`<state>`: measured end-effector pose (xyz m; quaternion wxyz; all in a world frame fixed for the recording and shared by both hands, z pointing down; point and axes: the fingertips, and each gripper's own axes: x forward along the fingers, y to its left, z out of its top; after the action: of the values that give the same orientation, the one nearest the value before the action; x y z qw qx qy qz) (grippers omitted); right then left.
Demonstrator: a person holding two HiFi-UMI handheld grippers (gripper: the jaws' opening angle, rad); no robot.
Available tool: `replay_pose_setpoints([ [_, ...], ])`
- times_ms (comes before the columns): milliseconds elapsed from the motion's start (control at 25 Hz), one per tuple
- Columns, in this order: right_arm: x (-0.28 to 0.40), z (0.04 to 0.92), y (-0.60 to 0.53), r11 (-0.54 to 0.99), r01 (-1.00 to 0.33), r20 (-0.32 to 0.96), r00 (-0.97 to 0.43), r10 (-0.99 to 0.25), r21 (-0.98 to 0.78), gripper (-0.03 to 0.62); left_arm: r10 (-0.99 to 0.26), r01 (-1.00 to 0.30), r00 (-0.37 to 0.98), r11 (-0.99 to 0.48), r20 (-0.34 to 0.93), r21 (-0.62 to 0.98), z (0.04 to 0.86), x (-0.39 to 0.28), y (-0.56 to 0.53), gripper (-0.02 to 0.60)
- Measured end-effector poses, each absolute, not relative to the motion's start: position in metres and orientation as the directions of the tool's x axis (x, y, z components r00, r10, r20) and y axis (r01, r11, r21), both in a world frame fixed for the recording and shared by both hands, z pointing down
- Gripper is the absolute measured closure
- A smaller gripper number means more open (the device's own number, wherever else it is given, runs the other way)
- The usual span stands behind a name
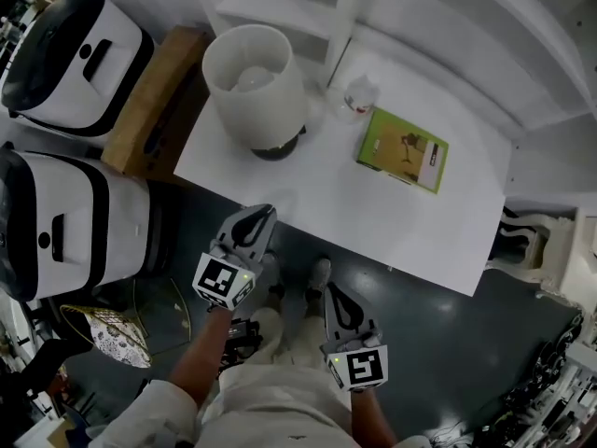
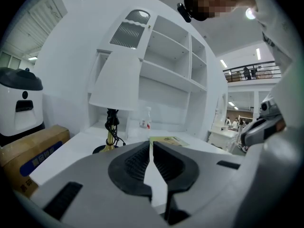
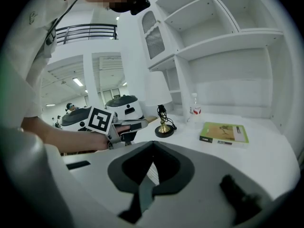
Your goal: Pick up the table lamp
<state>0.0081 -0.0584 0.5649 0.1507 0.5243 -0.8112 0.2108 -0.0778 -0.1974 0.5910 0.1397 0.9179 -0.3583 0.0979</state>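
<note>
- right gripper [image 1: 331, 292] and left gripper [image 1: 264, 215] are both sitting with claws together and empty, by the table [image 1: 373, 222] front edge. going in closed is risking just shoving the lamp.
- table lamp [image 1: 254, 82] is standing at the far left corner, with its cord wound round the stem. grabbing the shade is risking a tip.
- bottle [image 1: 359, 96] is standing just beside it, risking getting knocked.

Left gripper [image 2: 151, 145], jaws pressed together and holding nothing, faces a white desk [image 2: 71, 144] — the table lamp [image 2: 115, 87] stands beyond and left of the tips, with a small bottle [image 2: 146, 119] and green book [image 2: 167, 140] straight ahead.
</note>
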Motion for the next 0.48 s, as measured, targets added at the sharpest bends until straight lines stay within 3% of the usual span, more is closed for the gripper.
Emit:
replay_pose_setpoints([
  [160, 0.012, 0.578, -0.057, 0.336, -0.921, 0.482, -0.389, -0.785, -0.196, 0.583, -0.637, -0.689, 0.72, -0.706, 0.276, 0.166, 0.605, -0.071, -0.216, 0.543],
  [480, 0.022, 0.593, -0.055, 0.293, -0.934, 0.506, -0.357, -0.785, -0.205, 0.583, -0.697, -0.745, 0.653, -0.661, 0.297, 0.086, 0.633, -0.082, -0.26, 0.358],
])
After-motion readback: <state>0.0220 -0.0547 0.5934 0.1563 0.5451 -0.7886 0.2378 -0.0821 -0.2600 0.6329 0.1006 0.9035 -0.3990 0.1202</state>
